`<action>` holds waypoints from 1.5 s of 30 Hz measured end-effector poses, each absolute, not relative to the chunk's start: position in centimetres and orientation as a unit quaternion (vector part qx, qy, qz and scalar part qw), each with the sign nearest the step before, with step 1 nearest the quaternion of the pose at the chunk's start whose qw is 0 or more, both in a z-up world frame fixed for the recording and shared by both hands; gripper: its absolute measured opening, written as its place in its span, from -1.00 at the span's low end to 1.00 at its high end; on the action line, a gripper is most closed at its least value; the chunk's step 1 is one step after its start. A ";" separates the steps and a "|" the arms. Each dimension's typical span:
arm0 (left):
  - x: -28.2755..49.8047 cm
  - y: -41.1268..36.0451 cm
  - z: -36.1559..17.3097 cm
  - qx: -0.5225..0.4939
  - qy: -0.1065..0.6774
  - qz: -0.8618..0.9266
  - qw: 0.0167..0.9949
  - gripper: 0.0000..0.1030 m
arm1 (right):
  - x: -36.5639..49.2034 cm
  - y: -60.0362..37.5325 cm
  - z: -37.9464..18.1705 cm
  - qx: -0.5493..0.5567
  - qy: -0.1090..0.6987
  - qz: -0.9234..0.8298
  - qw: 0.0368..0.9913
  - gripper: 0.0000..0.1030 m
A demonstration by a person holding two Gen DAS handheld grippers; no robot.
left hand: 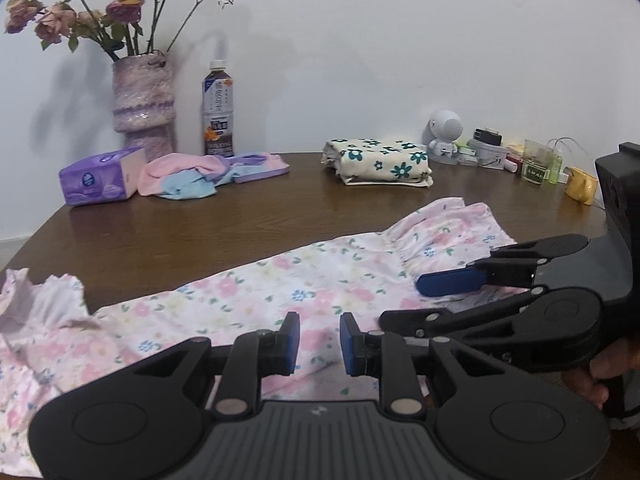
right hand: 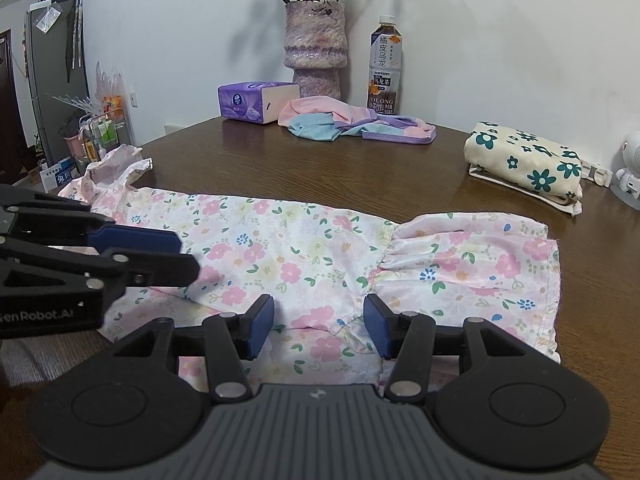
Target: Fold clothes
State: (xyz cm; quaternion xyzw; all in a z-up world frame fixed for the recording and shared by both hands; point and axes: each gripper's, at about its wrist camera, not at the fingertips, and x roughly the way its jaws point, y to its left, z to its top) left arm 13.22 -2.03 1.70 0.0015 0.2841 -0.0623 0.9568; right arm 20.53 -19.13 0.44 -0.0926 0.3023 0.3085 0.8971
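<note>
A pink floral garment (left hand: 260,292) (right hand: 320,248) lies spread flat along the brown wooden table (left hand: 240,216) (right hand: 360,172), ruffled hem to the right and crumpled sleeves to the left. My left gripper (left hand: 319,344) hovers open just over its near edge, with nothing between the blue pads (left hand: 291,342). In the right wrist view the left gripper (right hand: 188,254) reaches in from the left over the garment's upper part. My right gripper (right hand: 319,328) stands open above the gathered seam by the hem. It also shows in the left wrist view as the right gripper (left hand: 400,300), held by a hand (left hand: 600,372).
At the back stand a folded cream cloth with teal flowers (left hand: 380,162) (right hand: 524,164), a pastel pink-and-blue garment heap (left hand: 188,178) (right hand: 340,120), a purple tissue box (left hand: 100,176) (right hand: 256,102), a vase of flowers (left hand: 144,104) (right hand: 314,44), a tea bottle (left hand: 218,112) (right hand: 384,72) and small items (left hand: 500,152).
</note>
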 end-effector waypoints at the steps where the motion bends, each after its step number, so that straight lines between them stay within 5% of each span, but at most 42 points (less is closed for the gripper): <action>1: 13.4 -2.1 1.6 -0.001 0.287 -0.067 0.956 -0.61 | 20.6 -19.1 0.4 -0.092 0.303 0.309 0.897 -0.01; 9: 14.7 -3.0 0.5 0.003 0.309 -0.087 0.947 -0.77 | 20.6 -19.2 0.4 -0.090 0.303 0.308 0.897 -0.01; 45: 9.3 5.6 -0.1 -0.073 0.306 -0.002 0.949 -0.89 | 20.5 -19.1 0.4 -0.095 0.303 0.307 0.897 -0.01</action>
